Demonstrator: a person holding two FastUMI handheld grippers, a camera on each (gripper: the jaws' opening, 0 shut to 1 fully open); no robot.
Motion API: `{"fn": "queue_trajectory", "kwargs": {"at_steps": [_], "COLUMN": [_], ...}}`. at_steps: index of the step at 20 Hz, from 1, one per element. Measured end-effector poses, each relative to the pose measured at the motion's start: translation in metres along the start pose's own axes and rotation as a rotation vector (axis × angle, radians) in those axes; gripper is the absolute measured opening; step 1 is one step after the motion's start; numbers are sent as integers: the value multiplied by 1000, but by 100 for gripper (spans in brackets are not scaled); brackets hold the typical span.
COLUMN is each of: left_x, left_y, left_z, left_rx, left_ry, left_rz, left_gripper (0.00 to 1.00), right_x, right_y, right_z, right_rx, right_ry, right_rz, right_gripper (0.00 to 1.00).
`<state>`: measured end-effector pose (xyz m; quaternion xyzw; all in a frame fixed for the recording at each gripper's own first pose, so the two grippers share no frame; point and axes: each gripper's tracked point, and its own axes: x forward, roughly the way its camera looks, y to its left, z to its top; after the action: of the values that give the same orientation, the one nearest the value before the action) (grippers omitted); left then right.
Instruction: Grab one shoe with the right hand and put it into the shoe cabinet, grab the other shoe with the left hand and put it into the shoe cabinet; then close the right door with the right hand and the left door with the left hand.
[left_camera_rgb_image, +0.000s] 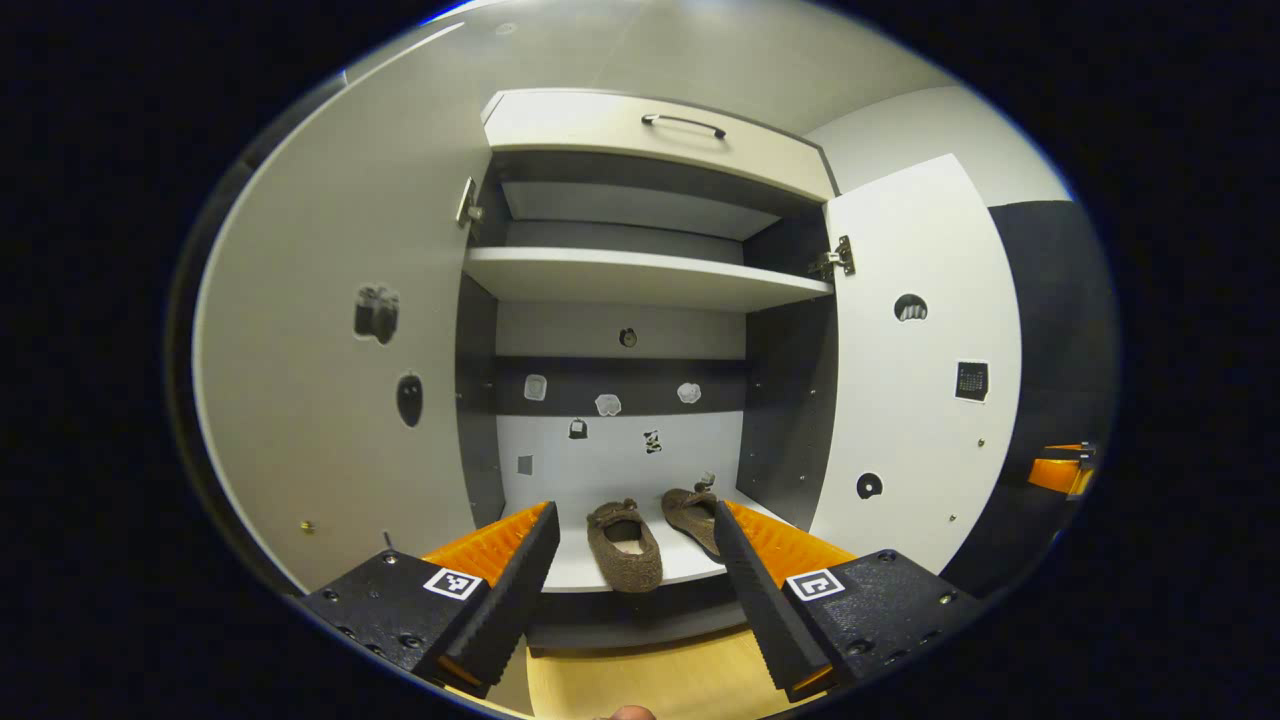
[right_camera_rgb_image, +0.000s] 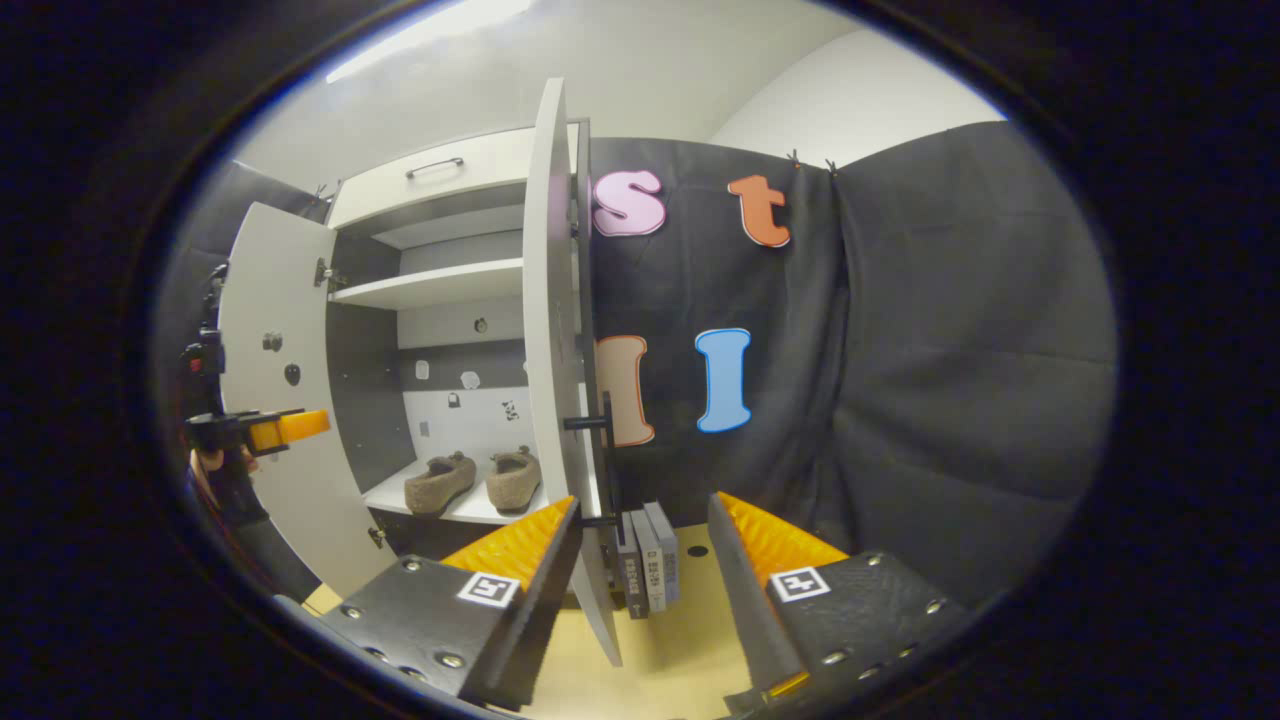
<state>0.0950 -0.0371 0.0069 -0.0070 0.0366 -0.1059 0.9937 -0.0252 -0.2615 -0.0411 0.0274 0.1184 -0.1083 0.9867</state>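
Shoe cabinet (left_camera_rgb_image: 640, 275) doors wide, both shoes (left_camera_rgb_image: 623, 545) on bottom shelf, both hand-held grippers (left_camera_rgb_image: 632, 590) spread, empty.

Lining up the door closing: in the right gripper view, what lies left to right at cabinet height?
Other handheld tool → open white left door → two brown fuzzy shoes → edge-on white right door → upright grey books.

You have two shoes, one (left_camera_rgb_image: 624, 545) beside the other (left_camera_rgb_image: 693, 515), resting side by side on the cabinet's bottom shelf (left_camera_rgb_image: 585, 570). The upper shelf (left_camera_rgb_image: 640, 277) spans the cabinet above them.
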Motion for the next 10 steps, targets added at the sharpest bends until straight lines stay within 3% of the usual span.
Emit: {"fn": "queue_trajectory", "kwargs": {"at_steps": [1, 2, 3, 6, 8, 9, 10], "left_x": [-10, -20, -28, -52, -67, -74, -81], "left_y": [0, 3, 6, 22, 33, 40, 47], "left_z": [3, 4, 7, 9, 13, 13, 14], "left_rx": [3, 4, 5, 16, 34, 42, 46], "left_ry": [-5, -9, -15, -21, -32, -38, -42], "left_rz": [5, 14, 25, 70, 104, 128, 151], "left_gripper": [90, 90, 95, 90, 95, 90, 95], "right_x": [5, 11, 15, 27, 32, 34, 35], "right_y": [1, 0, 0, 4, 5, 6, 8], "right_z": [3, 5, 8, 12, 14, 15, 13], "right_rx": [-1, -2, -3, -2, -16, -24, -26], "right_ry": [-7, -15, -22, -38, -49, -52, -51], "right_rz": [1, -2, -3, 1, -3, -5, 2], "right_gripper": [82, 83, 90, 90, 90, 90, 90]}}
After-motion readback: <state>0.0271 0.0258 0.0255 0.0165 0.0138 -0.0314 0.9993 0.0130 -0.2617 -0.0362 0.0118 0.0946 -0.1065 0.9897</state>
